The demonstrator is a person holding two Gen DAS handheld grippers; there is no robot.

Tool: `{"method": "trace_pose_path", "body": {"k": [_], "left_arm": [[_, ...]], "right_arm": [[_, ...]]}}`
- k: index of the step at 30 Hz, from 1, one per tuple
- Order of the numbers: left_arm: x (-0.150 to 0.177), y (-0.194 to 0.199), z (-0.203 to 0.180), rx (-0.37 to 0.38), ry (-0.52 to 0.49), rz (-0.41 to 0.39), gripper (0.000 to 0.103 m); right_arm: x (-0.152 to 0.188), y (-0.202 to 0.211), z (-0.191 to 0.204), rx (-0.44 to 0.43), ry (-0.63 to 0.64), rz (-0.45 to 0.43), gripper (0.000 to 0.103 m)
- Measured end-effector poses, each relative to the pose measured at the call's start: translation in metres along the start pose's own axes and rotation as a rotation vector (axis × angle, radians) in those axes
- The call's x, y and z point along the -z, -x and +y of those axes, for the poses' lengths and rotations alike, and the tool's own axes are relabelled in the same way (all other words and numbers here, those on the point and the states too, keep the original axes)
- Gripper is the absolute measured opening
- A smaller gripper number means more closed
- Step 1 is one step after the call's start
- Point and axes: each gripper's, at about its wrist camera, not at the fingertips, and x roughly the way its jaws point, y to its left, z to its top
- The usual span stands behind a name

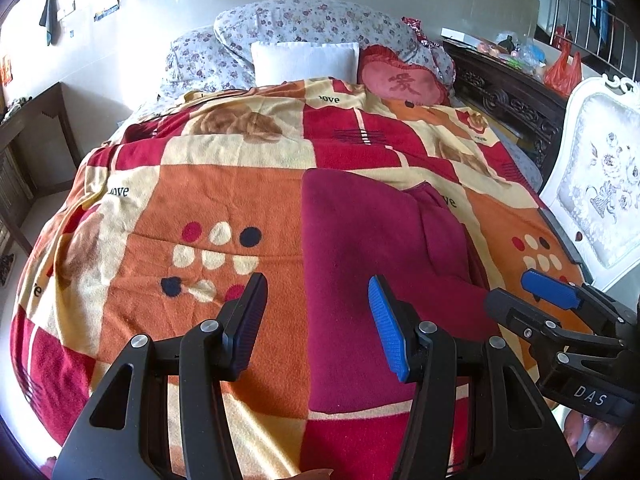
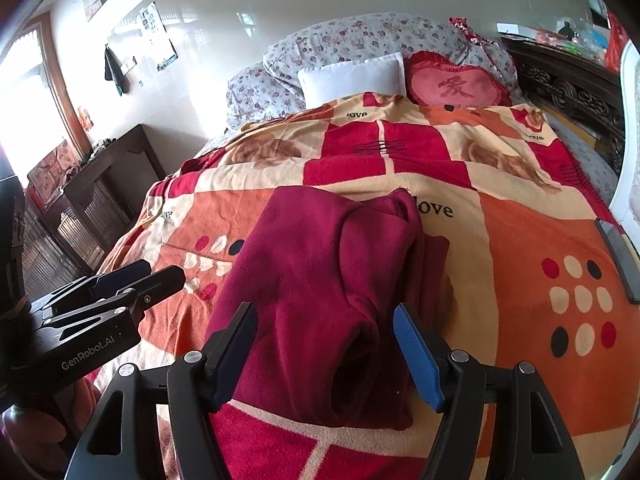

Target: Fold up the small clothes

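A dark maroon fleece garment (image 1: pixel 372 256) lies folded on the patterned blanket (image 1: pixel 224 200) of a bed. In the right wrist view the garment (image 2: pixel 320 292) shows a sleeve or leg opening facing the camera. My left gripper (image 1: pixel 318 320) is open and empty, hovering over the garment's left edge; it also shows in the right wrist view (image 2: pixel 120 280). My right gripper (image 2: pixel 324 352) is open and empty, jaws straddling the garment's near end. It also shows at the right of the left wrist view (image 1: pixel 524 292).
A white pillow (image 1: pixel 304 62), a red heart cushion (image 1: pixel 404 84) and a floral quilt (image 1: pixel 312 24) lie at the bed's head. A white chair (image 1: pixel 596 184) stands at the right. A dark carved headboard (image 1: pixel 516 104) and a dark side table (image 2: pixel 100 184) flank the bed.
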Motion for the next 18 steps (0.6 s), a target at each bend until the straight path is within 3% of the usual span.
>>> {"method": "trace_pose_path", "body": {"k": [18], "left_arm": [[-0.0018, -0.005, 0.0, -0.004, -0.011, 0.017, 0.053]], "right_arm": [[0.0009, -0.0062, -0.0013, 0.0, -0.006, 0.027, 0.068]]}}
